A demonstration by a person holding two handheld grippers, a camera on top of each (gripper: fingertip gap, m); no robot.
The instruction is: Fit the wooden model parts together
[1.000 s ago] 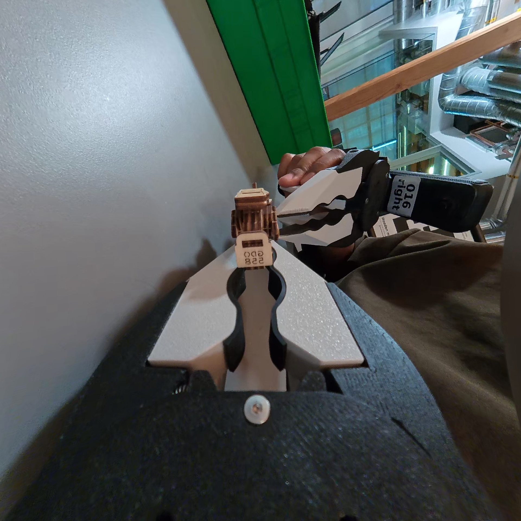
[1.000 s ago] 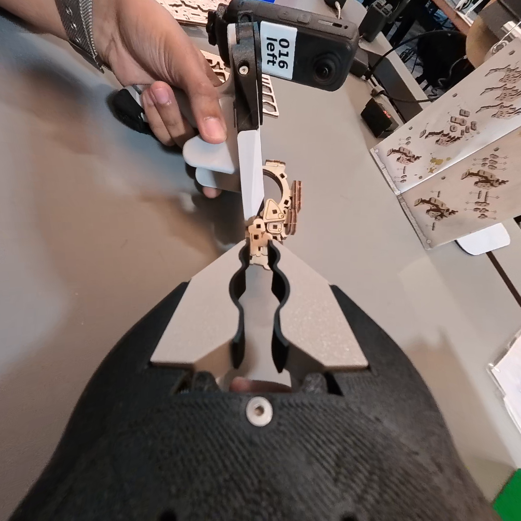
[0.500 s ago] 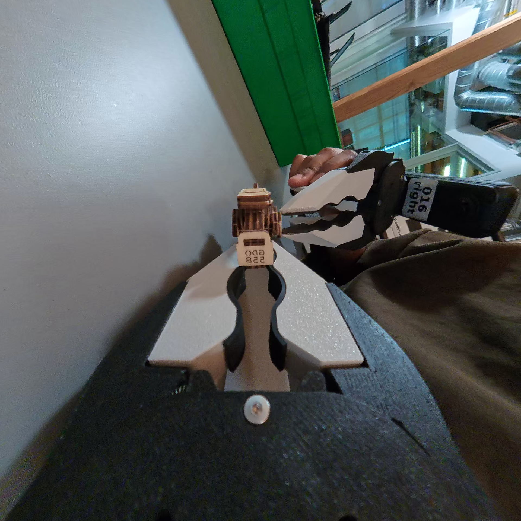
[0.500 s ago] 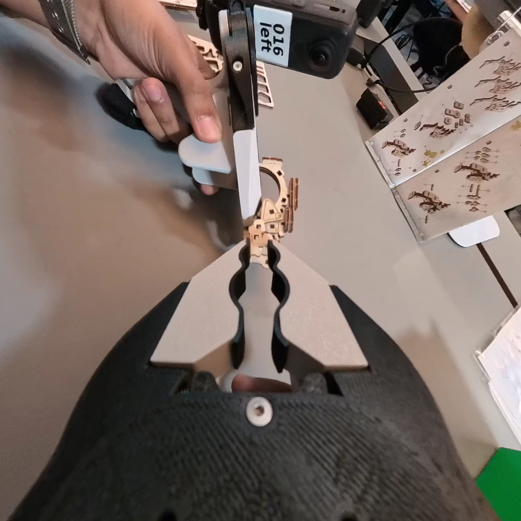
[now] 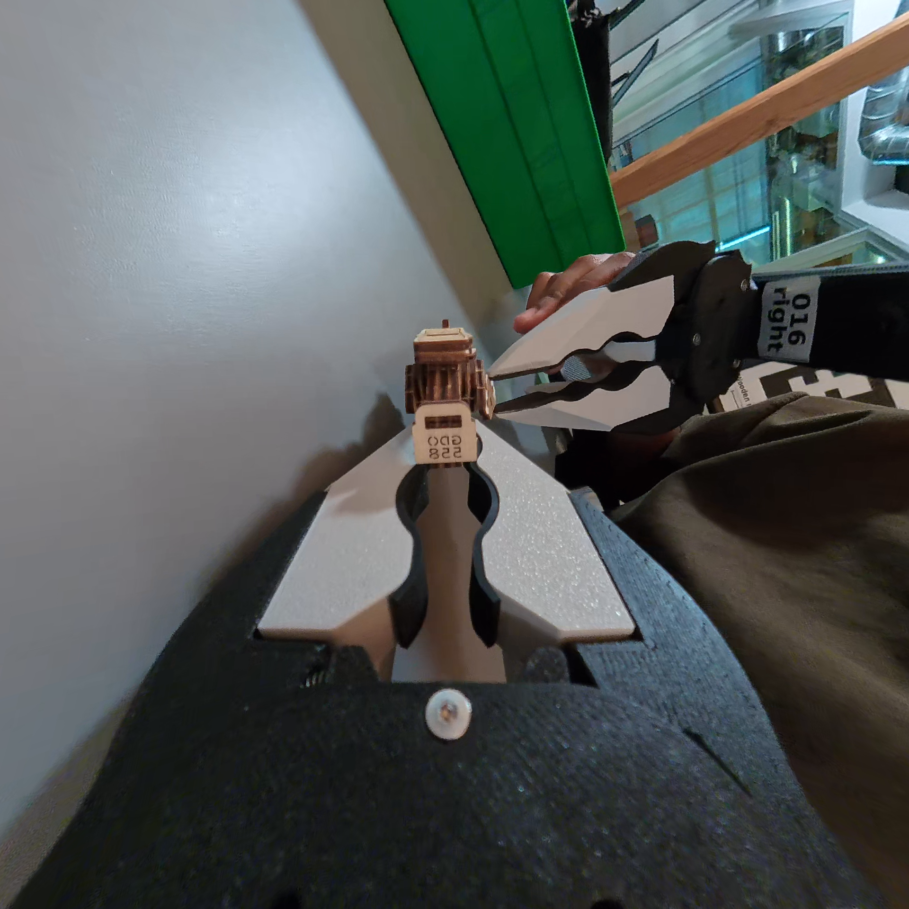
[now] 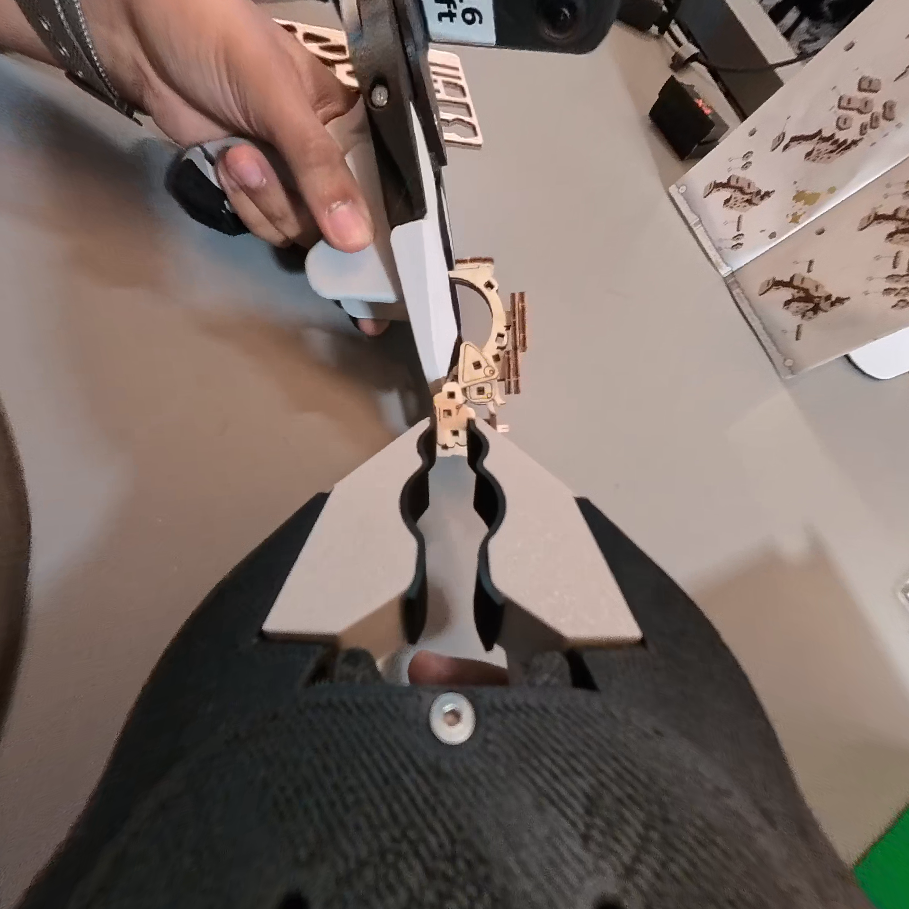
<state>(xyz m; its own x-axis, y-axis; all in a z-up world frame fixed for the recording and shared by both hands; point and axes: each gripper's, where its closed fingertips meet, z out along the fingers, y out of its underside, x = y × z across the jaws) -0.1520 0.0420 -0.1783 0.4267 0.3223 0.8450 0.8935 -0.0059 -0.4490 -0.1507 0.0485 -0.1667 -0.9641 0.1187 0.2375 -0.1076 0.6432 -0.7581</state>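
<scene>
Laser-cut plywood, burnt edges: the wooden model [image 5: 445, 388] sits at the tips of the left gripper [image 5: 446, 455], jaws nearly together and clamped on its flat tab end, the rest of the model sticking out past the fingertips, held up off the grey table [image 6: 590, 295]. In the left wrist view the right gripper [image 5: 492, 393] comes in from the right side, jaws narrowly apart with its tips at the model's right edge, nipping a small wooden piece [image 6: 451, 418] there. In the right wrist view that gripper [image 6: 452, 433] has its jaws close together, clamped on the small pale piece with square holes, which touches the model [image 6: 484, 344] just beyond; whether the piece is fully seated in the model cannot be told. Left gripper [image 6: 440, 374] seen edge-on from above here, a person's hand [image 6: 256, 113] wrapped round its handle. Model shows a ring-shaped part and stacked dark-edged slats on its right side. On the table farther off: a cut-out plywood sheet [image 6: 457, 118] behind the hand, an instruction sheet [image 6: 811, 206] propped at right, a small black box [image 6: 683, 118] near it. Green panel [image 5: 516, 147] in the left wrist view's background.
</scene>
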